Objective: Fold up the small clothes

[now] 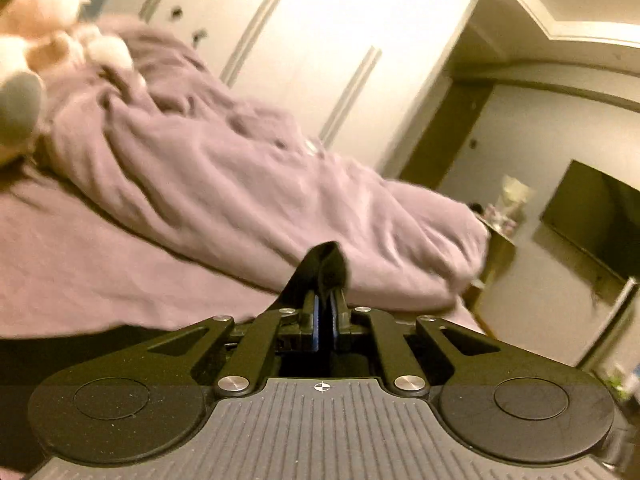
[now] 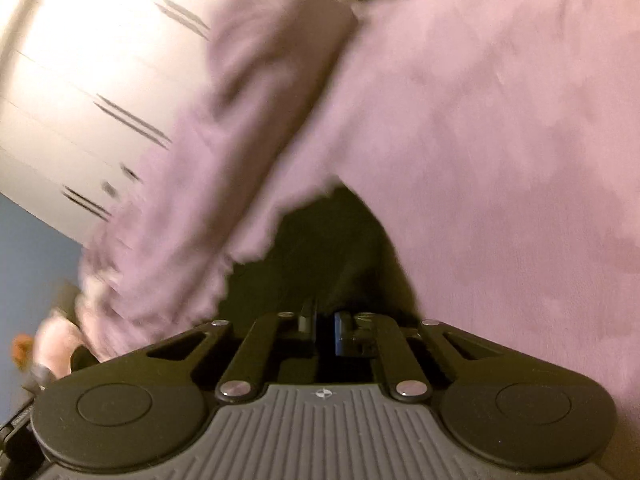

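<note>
In the left wrist view my left gripper [image 1: 325,300] is shut on a fold of black garment [image 1: 325,266], which sticks up between the fingers above the purple bed sheet [image 1: 120,272]. In the right wrist view my right gripper [image 2: 325,320] is shut on the same kind of black cloth [image 2: 328,256], which spreads out dark ahead of the fingers over the purple sheet [image 2: 500,160]. That view is blurred and tilted. How the rest of the garment hangs is hidden.
A rumpled purple duvet [image 1: 248,184] lies across the bed. A plush toy [image 1: 36,52] sits at the far left. White wardrobe doors [image 1: 320,40] stand behind the bed. A wall television [image 1: 596,216] and a small side table [image 1: 496,240] are at the right.
</note>
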`<act>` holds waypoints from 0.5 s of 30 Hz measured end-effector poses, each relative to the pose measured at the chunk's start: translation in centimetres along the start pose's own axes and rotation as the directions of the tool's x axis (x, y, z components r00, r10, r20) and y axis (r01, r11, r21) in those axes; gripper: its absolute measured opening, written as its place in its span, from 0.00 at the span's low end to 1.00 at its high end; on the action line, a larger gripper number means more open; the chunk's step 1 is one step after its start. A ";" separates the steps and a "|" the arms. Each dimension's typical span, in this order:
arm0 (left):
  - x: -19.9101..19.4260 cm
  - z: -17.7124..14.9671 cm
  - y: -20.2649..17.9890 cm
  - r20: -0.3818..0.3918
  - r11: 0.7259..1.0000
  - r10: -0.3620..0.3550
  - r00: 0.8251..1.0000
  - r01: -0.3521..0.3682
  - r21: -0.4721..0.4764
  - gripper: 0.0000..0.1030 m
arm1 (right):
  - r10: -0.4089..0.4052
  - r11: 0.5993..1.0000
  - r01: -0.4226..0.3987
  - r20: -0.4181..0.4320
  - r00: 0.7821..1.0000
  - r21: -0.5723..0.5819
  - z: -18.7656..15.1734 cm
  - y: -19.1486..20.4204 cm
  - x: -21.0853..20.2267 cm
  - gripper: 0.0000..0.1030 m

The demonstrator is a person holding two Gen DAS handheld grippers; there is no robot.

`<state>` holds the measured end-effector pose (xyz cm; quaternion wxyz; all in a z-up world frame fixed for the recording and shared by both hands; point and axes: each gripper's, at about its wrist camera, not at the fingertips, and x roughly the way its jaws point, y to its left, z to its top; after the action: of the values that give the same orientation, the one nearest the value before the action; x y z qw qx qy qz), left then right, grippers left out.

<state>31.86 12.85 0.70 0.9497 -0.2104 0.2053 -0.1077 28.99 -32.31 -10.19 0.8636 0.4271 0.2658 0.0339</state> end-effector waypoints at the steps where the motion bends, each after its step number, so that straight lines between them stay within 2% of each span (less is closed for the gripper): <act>1: 0.6 -0.6 0.9 -0.040 0.999 0.047 0.998 -0.046 0.011 0.07 | -0.010 1.000 0.010 0.015 1.000 -0.028 -0.3 -0.1 -0.3 0.07; 2: 1.6 -1.4 2.0 -0.110 0.995 0.097 0.989 -0.096 0.012 0.07 | -0.043 0.997 0.042 0.000 0.999 -0.062 -0.6 -0.1 -0.1 0.08; 4: 3.1 -3.6 4.3 -0.238 0.982 0.185 0.953 -0.191 -0.003 0.07 | -0.119 0.986 0.110 -0.071 0.990 -0.129 -1.4 -0.4 0.8 0.09; 6: 3.5 -5.6 6.1 -0.322 0.967 0.234 0.917 -0.254 -0.020 0.07 | -0.146 0.981 0.127 -0.126 0.981 -0.150 -1.9 -0.8 1.4 0.10; 7: 3.5 -6.3 6.8 -0.350 0.963 0.238 0.906 -0.267 -0.037 0.08 | -0.143 0.980 0.122 -0.125 0.982 -0.158 -2.0 -0.8 1.2 0.10; 9: 3.3 -6.9 7.6 -0.369 0.961 0.226 0.901 -0.269 -0.068 0.08 | -0.149 0.974 0.123 -0.129 0.980 -0.190 -1.9 -0.4 1.0 0.10; 13: 3.1 -6.1 8.2 -0.370 0.961 0.195 0.908 -0.253 -0.115 0.08 | -0.176 0.961 0.130 -0.177 0.968 -0.244 -1.3 0.5 0.5 0.14; 15: 3.2 -5.7 8.6 -0.352 0.960 0.183 0.918 -0.244 -0.138 0.08 | -0.181 0.952 0.126 -0.182 0.967 -0.277 -1.3 1.1 -0.7 0.29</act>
<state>33.23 17.50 -8.90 0.8841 -0.2497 0.3945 -0.0186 27.99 -30.90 -9.67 0.8806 0.2806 0.3791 0.0452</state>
